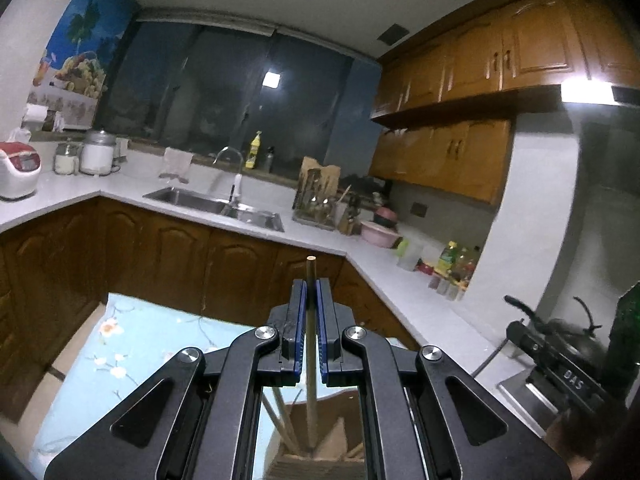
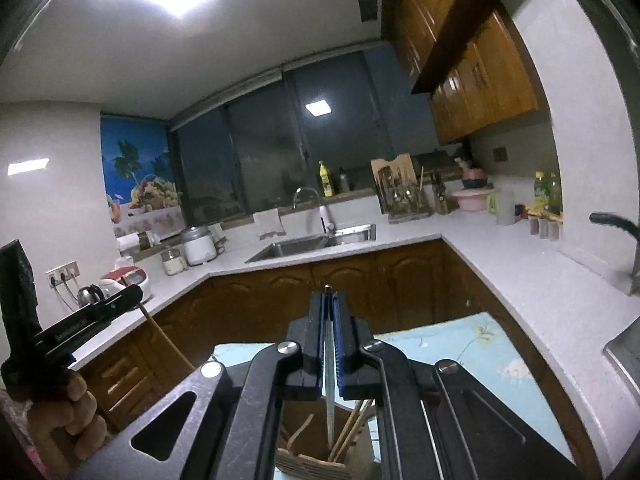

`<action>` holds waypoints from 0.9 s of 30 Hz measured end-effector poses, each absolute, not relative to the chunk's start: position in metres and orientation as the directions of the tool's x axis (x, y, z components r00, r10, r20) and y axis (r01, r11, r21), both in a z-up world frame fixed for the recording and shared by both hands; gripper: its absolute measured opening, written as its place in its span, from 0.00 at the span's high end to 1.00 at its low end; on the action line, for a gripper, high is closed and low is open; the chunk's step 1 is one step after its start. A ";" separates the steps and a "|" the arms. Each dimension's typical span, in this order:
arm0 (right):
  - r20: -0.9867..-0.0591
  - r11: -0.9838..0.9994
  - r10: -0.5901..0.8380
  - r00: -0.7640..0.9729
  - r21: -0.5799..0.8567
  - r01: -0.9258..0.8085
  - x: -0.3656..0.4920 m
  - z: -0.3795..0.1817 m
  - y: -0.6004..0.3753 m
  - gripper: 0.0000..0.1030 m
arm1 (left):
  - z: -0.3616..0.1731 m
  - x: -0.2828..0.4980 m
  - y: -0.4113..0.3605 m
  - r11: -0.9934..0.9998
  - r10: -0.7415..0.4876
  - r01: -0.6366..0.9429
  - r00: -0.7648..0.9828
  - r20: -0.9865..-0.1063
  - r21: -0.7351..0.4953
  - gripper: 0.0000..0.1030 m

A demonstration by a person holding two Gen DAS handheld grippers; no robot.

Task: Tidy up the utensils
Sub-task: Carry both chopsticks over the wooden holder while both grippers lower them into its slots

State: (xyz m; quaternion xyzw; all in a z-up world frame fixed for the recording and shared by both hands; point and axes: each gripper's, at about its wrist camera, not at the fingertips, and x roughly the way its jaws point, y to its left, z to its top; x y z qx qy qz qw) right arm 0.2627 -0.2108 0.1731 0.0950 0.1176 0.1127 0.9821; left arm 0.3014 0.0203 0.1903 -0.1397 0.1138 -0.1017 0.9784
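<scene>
My left gripper is shut on a wooden chopstick. The stick stands upright between the blue pads, and its lower end reaches into a wooden holder just below. Another wooden stick leans inside that holder. My right gripper is shut on a thin silvery chopstick, also upright, with its lower end in the same holder among several wooden sticks. In the right wrist view the left gripper shows at the far left with its chopstick, held by a person's hand.
The holder stands on a table with a light blue floral cloth. An L-shaped white counter carries a sink, a rice cooker, a utensil rack, a pink bowl and bottles. Brown cabinets run underneath.
</scene>
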 end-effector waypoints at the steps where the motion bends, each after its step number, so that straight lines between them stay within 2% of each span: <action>1: -0.216 0.955 0.244 0.945 0.220 -0.197 0.266 0.168 -0.212 0.96 | 0.182 0.306 0.019 0.938 -0.233 0.164 0.951 -0.204 -0.307 0.96; 15: -0.334 0.950 0.250 0.909 0.268 -0.162 0.290 0.105 -0.212 0.96 | 0.104 0.323 0.006 0.935 -0.244 0.128 0.909 -0.337 -0.331 0.95; 19: -0.377 0.950 0.250 0.892 0.276 -0.150 0.295 0.092 -0.214 0.96 | 0.100 0.322 0.007 0.939 -0.240 0.127 0.909 -0.342 -0.321 0.95; 27: -0.381 0.947 0.250 0.890 0.290 -0.142 0.297 0.091 -0.219 0.96 | 0.100 0.327 0.005 0.943 -0.256 0.147 0.894 -0.367 -0.298 0.95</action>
